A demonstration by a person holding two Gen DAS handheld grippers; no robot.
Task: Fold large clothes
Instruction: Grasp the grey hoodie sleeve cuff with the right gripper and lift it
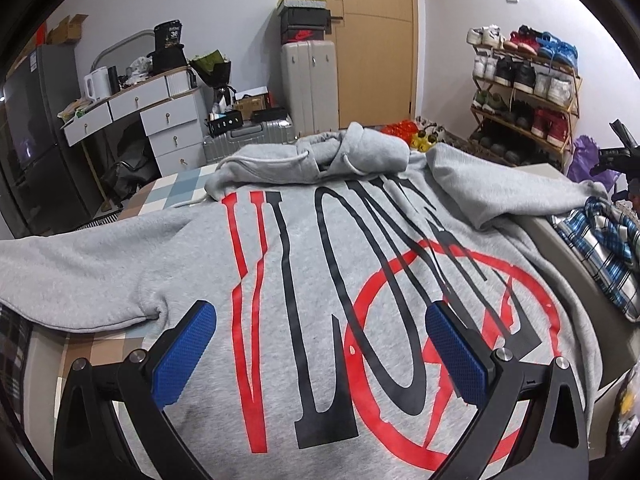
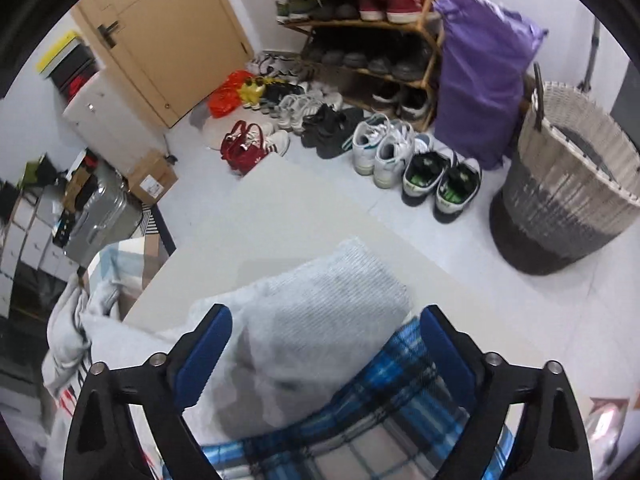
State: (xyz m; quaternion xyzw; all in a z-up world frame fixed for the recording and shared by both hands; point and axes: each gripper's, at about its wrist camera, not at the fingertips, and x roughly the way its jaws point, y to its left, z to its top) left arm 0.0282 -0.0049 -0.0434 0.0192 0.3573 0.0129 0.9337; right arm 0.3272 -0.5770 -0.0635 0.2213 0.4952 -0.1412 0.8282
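Cluttered bedroom walls ring the scene: a wooden door (image 1: pixel 376 40), a shoe rack (image 1: pixel 524 92) loaded with sneakers, a white desk with drawers (image 1: pixel 160 116), and suitcases (image 1: pixel 308 84) stacked by the door. Pairs of shoes line the floor below the rack, beside a purple bag (image 2: pixel 480 76) and a woven laundry basket (image 2: pixel 576 184).

Across the bed (image 1: pixel 176 188), whose checked cover shows at the far left corner, a grey hoodie (image 1: pixel 320 280) lies spread flat with its large red and black print facing up and its hood bunched at the far edge. That flat layout suits folding: both sleeves reach outward, the left one along the left edge and the right one bent toward the right edge. A pale board (image 2: pixel 280 216) adjoins the bed at its right edge, and the right sleeve's cuff (image 2: pixel 320 300) rests on it, partly over a blue plaid garment (image 2: pixel 380 408) waiting beside the hoodie.

Over the lower chest of the hoodie hangs the left gripper (image 1: pixel 320 344), its jaws wide apart and holding nothing, probably placed to steady the body or take the hem. Tilted steeply down at the cuff is the right gripper (image 2: pixel 324 348), its jaws also spread with the cuff lying between them but not pinched; the likely aim is to seize this sleeve and fold it inward across the print.
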